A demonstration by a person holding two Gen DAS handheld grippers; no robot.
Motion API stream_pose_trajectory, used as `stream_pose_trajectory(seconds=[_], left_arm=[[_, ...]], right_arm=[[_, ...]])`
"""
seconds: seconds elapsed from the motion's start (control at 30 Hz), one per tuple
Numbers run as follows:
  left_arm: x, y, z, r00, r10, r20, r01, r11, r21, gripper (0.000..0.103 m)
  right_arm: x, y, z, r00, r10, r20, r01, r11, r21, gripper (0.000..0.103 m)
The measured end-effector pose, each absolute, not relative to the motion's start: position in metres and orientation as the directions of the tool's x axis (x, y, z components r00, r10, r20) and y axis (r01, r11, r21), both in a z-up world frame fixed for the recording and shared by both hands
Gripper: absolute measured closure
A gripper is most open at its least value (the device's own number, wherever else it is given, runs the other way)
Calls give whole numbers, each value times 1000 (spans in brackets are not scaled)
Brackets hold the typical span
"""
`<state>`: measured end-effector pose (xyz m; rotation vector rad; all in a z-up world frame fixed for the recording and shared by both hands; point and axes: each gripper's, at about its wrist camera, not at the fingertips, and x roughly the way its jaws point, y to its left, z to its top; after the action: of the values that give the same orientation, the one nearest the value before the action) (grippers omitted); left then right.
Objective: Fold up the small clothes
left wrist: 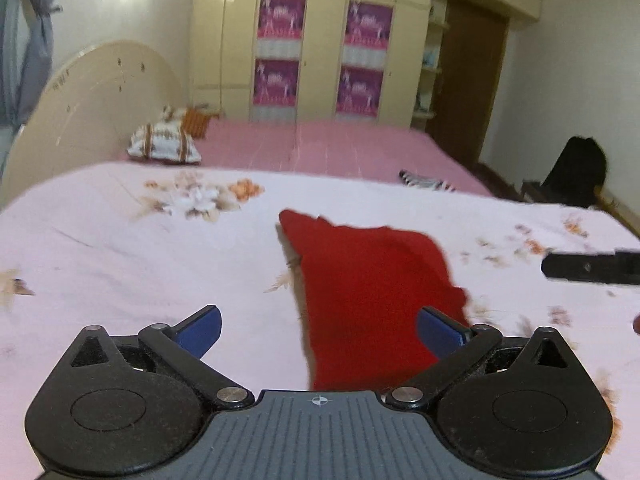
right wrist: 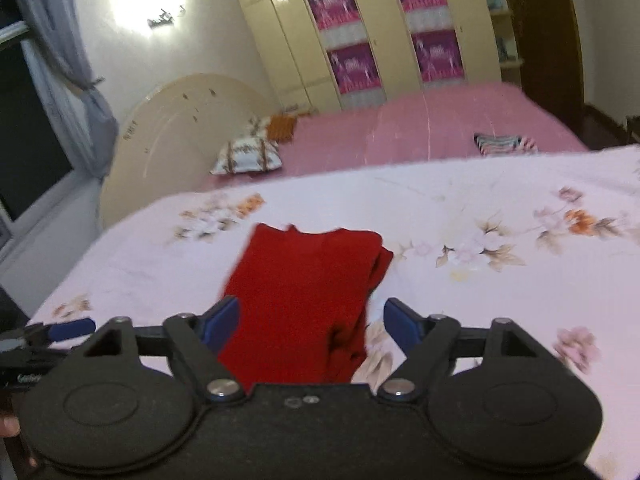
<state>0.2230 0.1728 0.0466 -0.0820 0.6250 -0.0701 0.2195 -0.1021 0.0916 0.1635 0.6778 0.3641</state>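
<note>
A red garment (left wrist: 368, 296) lies folded into a narrow strip on the pale floral sheet (left wrist: 120, 264). In the left wrist view my left gripper (left wrist: 320, 330) is open just above its near end, blue fingertips (left wrist: 200, 330) spread wide. In the right wrist view the same red garment (right wrist: 304, 300) lies under my right gripper (right wrist: 314, 324), which is also open, one blue fingertip (right wrist: 222, 322) over its left edge. Neither holds the cloth. The right gripper's arm (left wrist: 592, 266) shows at the left view's right edge.
Beyond the floral sheet lies a pink bed (left wrist: 320, 148) with patterned pillows (left wrist: 164, 142) and a striped folded cloth (left wrist: 424, 180). A headboard (left wrist: 100, 92), wardrobes (left wrist: 316, 40) and a dark chair (left wrist: 576, 172) stand behind.
</note>
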Motion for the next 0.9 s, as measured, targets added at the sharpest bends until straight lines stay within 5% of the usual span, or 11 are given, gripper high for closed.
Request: stream_pose_trajectory(seconds=[0.27, 0.9], left_arm=[[117, 175, 79, 845, -117, -522, 53, 989, -136, 0], [64, 165, 109, 869, -166, -465, 119, 984, -130, 0]], right_arm=[[113, -81, 116, 772, 259, -580, -229, 965, 127, 10], [63, -68, 131, 837, 212, -504, -210, 976, 63, 9]])
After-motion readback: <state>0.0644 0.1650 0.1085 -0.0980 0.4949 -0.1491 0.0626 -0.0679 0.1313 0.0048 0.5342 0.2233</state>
